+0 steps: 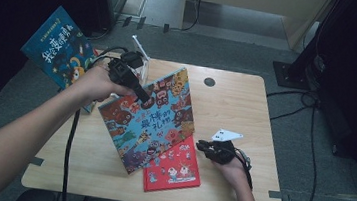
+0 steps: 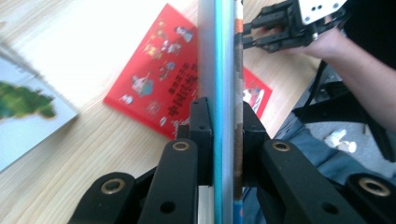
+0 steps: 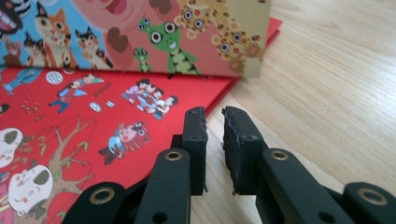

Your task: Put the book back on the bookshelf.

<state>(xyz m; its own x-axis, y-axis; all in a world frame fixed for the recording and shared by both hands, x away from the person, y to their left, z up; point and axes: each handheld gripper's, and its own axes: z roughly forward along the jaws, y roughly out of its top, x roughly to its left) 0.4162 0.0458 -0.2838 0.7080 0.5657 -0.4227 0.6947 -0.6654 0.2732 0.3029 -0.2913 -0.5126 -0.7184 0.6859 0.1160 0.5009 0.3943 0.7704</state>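
Observation:
A colourful animal picture book (image 1: pixel 156 121) stands tilted on the table, its lower edge resting on a red picture book (image 1: pixel 175 169) that lies flat. My left gripper (image 1: pixel 139 92) is shut on the tilted book's upper left edge. In the left gripper view that edge (image 2: pixel 224 70) runs straight up between the jaws. My right gripper (image 1: pixel 204 146) hovers low by the red book's right edge. Its jaws are drawn in to a narrow gap with nothing between them, just above the wood beside the red book (image 3: pixel 70 135). The animal book's (image 3: pixel 154 32) corner is just beyond them.
A blue book (image 1: pixel 57 47) leans at the table's left back, next to a white wire stand (image 1: pixel 140 50). Another book (image 2: pixel 25 112) lies at the left in the left gripper view. Cables trail over the floor to the right of the wooden table (image 1: pixel 236 101).

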